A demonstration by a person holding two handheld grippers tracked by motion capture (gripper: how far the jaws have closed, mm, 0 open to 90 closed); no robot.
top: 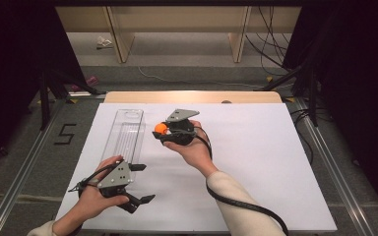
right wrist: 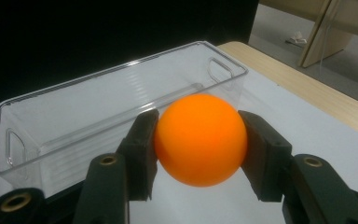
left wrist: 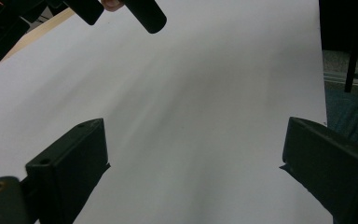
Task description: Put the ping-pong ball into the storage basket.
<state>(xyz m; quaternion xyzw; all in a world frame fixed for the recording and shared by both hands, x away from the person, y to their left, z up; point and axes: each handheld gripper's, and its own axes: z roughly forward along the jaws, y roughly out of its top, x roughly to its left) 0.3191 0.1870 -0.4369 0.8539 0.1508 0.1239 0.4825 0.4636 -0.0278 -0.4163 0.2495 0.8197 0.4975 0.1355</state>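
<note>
A white-covered tabletop is carrying a clear plastic bin lying along its left side. The left gripper is resting near the front edge, jaws spread wide. The right gripper is clamping an orange ball just beside the bin's far end.

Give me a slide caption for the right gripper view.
Right gripper clamps an orange ball before a clear plastic bin.

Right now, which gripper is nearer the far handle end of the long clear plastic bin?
Right. The right gripper, shut on the orange ball, sits beside the clear bin toward its far end; the left gripper is open by its near end.
</note>
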